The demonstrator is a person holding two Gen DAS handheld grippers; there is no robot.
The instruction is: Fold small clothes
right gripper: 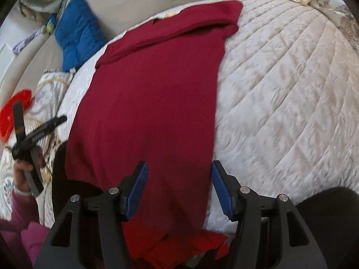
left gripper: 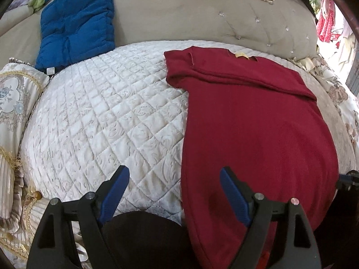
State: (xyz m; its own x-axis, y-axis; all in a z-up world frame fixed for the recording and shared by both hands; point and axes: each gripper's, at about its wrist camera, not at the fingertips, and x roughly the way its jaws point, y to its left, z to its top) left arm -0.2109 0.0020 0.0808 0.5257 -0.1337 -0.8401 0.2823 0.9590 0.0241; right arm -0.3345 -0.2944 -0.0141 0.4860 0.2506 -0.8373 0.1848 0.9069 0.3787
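A dark red T-shirt (left gripper: 258,125) lies flat on the white quilted bedspread (left gripper: 101,121), collar and yellow label at the far end, one side folded in over the body. It also shows in the right wrist view (right gripper: 152,103). My left gripper (left gripper: 175,177) is open and empty above the shirt's near left edge. My right gripper (right gripper: 179,174) is open and empty above the shirt's near right edge. The left gripper also shows at the left of the right wrist view (right gripper: 33,130), held in a hand.
A blue cushion (left gripper: 78,22) leans on the beige tufted headboard (left gripper: 202,20) at the far left. Patterned pillows (left gripper: 15,103) lie along the left side. Bright red fabric (right gripper: 179,244) lies under the right gripper at the near edge.
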